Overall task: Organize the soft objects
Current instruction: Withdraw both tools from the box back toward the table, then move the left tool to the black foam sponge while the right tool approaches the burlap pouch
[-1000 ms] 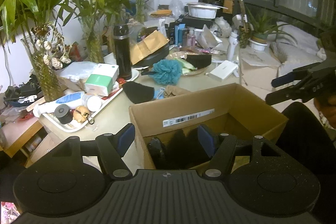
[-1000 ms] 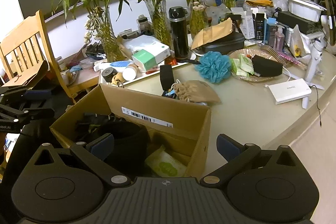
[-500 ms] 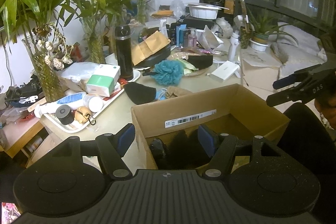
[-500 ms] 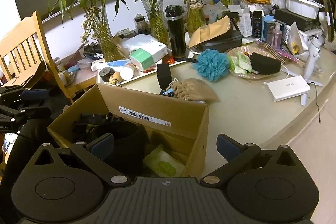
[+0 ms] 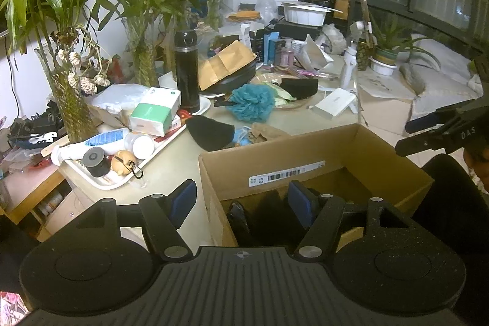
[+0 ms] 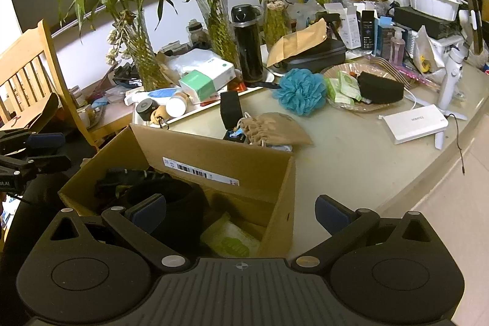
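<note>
An open cardboard box (image 6: pixel 214 155) stands at the table's near edge, holding dark soft items (image 6: pixel 171 203) and a green-and-white packet (image 6: pixel 232 240). Behind it lie a tan drawstring pouch (image 6: pixel 275 129), a blue bath pouf (image 6: pixel 301 90) and a black foam block (image 6: pixel 230 109). My right gripper (image 6: pixel 241 213) hangs open over the box's near right corner, nothing between its fingers. My left gripper (image 5: pixel 241 202) is open too, straddling the left wall of the box (image 5: pixel 305 155) without touching it. The left wrist view also shows the pouf (image 5: pixel 252 106), a black soft piece (image 5: pixel 211 132) and my right gripper (image 5: pixel 412 135).
A white tray (image 5: pixel 101 182) with bottles sits left of the box. Glass vases of bamboo (image 6: pixel 146 63) and a black flask (image 6: pixel 249 51) line the back. A plate (image 6: pixel 345 107) with a black pouch, a white power bank (image 6: pixel 412 122) and a wooden chair (image 6: pixel 27 75) surround the spot.
Both views have drifted very slightly. Both grippers stay open and nothing on the table or in the box has moved.
</note>
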`<action>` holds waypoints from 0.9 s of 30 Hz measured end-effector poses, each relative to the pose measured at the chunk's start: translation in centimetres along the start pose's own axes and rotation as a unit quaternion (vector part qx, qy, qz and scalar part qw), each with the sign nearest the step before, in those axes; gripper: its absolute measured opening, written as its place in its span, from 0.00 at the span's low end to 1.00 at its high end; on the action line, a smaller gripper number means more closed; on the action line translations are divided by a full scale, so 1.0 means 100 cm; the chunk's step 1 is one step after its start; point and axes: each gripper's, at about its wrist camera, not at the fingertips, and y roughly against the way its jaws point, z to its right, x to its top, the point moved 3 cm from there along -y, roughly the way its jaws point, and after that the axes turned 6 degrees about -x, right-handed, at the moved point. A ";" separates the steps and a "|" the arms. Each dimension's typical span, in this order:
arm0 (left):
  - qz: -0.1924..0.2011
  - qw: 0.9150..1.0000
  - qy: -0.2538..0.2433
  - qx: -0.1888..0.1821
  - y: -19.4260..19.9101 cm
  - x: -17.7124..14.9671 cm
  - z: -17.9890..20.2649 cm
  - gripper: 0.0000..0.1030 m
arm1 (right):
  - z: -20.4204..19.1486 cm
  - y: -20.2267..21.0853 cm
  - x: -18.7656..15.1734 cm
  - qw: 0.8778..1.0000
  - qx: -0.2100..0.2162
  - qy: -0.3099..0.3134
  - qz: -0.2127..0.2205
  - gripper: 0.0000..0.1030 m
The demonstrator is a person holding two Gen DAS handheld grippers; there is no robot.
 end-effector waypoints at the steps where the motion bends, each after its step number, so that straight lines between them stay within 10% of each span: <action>1: 0.000 1.000 0.000 0.000 -0.001 0.001 -0.001 0.64 | 0.001 -0.001 0.000 1.000 0.000 -0.001 0.000 1.00; 27: 0.006 1.000 0.009 0.009 -0.029 0.021 -0.024 0.64 | 0.026 -0.027 0.019 1.000 -0.009 -0.025 0.002 1.00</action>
